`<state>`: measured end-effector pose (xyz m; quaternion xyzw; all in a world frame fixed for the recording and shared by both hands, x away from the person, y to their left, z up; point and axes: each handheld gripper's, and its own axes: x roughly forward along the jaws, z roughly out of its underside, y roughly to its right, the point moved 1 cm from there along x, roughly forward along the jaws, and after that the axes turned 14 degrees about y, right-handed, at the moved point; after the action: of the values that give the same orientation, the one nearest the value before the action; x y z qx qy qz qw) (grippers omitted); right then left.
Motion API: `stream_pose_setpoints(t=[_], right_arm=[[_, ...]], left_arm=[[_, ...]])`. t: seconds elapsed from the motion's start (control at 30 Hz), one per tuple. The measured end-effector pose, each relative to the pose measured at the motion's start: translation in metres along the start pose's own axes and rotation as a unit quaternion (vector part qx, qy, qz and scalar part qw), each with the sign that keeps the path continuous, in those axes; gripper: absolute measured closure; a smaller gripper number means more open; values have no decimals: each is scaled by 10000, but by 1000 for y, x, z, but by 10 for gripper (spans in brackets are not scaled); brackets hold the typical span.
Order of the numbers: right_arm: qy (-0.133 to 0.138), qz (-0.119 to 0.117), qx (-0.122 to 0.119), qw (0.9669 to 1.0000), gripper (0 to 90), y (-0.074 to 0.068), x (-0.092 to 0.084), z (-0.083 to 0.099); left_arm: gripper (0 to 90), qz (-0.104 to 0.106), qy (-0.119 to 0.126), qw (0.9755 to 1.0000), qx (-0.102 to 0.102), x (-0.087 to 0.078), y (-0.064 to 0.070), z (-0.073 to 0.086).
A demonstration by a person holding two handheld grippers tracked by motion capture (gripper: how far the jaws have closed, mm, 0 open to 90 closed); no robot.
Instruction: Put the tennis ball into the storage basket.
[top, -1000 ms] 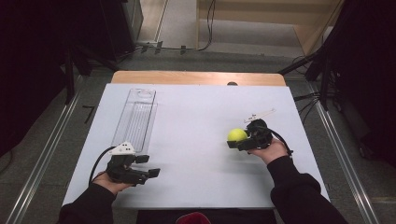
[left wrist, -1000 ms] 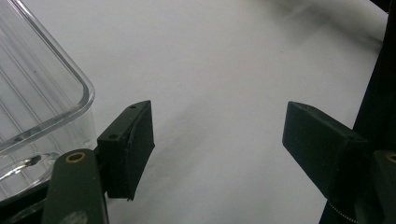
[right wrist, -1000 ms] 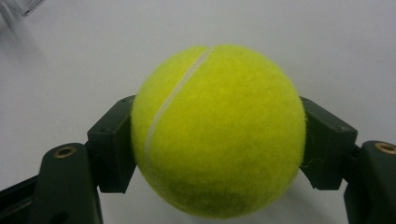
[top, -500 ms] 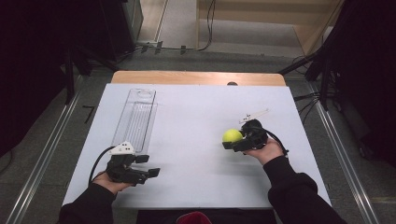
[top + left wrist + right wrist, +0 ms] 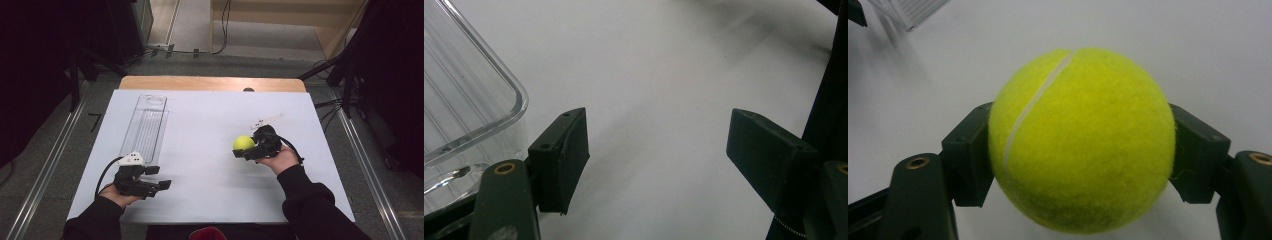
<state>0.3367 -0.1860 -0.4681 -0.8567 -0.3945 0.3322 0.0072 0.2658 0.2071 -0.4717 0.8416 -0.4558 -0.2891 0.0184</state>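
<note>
Since a second ago your right gripper (image 5: 246, 151) has carried the tennis ball (image 5: 243, 143) a short way toward nine o'clock across the white table (image 5: 210, 120), while your left gripper (image 5: 152, 179) has stayed put at about seven o'clock on the board.

Your right gripper has its jaws clamped on the tennis ball (image 5: 1080, 140), one pad on each flank, pinching near the ball's widest line. The ball appears lifted off the table, sitting right of the table's centre, at roughly four o'clock from the middle. Your left gripper (image 5: 659, 150) has its jaws spread wide with nothing between them, only bare table, and the near corner of the clear plastic tray (image 5: 469, 100) lies just beside its left jaw.

The clear plastic tray (image 5: 146, 125) lies long and narrow at ten o'clock from the ball, well apart from it, so it looks like the place you're heading for.

What could go wrong, in my judgement: the felt is round and springy, and the pads touch it only on two small patches, so a quick swing or a twist of the wrist could let it squirt out and roll off the table. The tray is narrow and light; release too high and the ball may bounce out, or come in low and you may clip the rim and shove the tray. Your idle left gripper could steady it.
</note>
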Motion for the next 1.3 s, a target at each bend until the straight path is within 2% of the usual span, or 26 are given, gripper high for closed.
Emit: stream_pose_setpoints(t=[0.43, 0.63, 0.87, 1.3], right_arm=[[41, -176, -146, 9997, 234, -12, 10, -14], [46, -211, -74, 9997, 235, -15, 15, -18], [36, -260, -195, 9995, 235, -20, 23, -26], [-34, -466, -217, 9987, 235, -26, 40, -40]], left_arm=[[253, 0, 6, 10000, -2, 0, 0, 0], [253, -4, 7, 10000, -1, 0, 0, 0], [253, -6, 15, 10000, 2, 0, 0, 0], [253, -11, 40, 10000, -20, 0, -1, 0]])
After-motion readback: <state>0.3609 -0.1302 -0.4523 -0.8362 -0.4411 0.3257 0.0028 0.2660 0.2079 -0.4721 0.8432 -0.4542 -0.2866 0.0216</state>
